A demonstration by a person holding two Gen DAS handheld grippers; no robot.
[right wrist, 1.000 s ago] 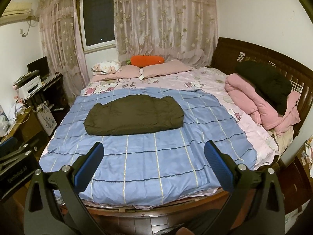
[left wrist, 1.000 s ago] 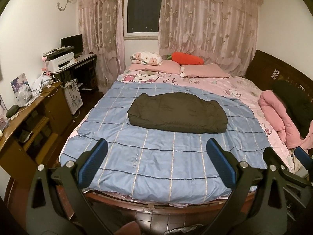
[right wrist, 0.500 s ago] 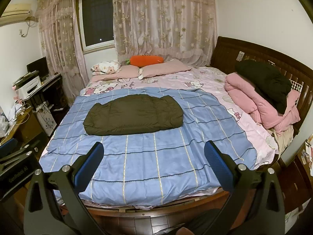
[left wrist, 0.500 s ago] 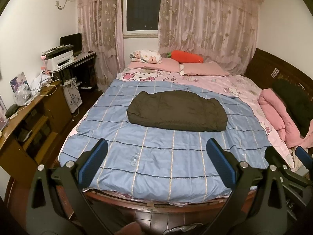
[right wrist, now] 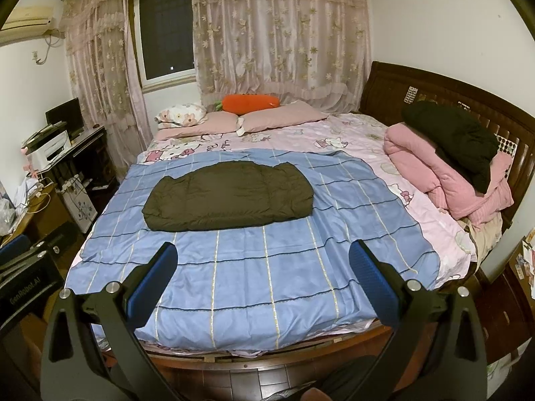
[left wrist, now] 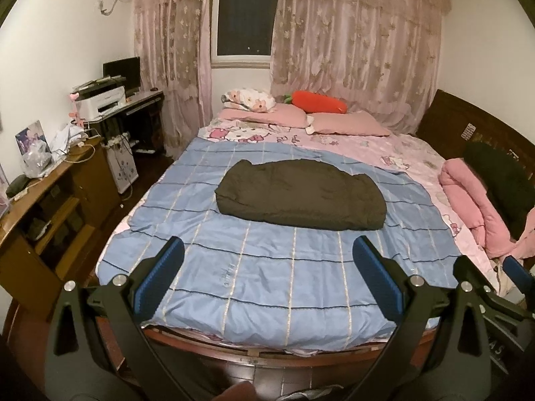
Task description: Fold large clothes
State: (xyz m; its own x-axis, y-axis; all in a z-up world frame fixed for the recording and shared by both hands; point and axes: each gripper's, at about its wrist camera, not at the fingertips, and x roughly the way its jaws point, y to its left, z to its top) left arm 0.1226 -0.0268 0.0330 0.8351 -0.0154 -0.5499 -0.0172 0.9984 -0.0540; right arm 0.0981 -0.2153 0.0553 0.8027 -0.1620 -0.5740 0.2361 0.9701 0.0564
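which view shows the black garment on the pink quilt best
The right wrist view: the black garment lies whole atop the folded pink quilt against the wooden headboard. The left wrist view squeezes the same black garment into its distorted right edge.

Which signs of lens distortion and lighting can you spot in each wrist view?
Left wrist view: fisheye bends the bed's foot rail into a curve, corners go black, the window is dark, so light is indoor and warm. Right wrist view: the headboard bows, the dark green garment stays sharp, no glare.
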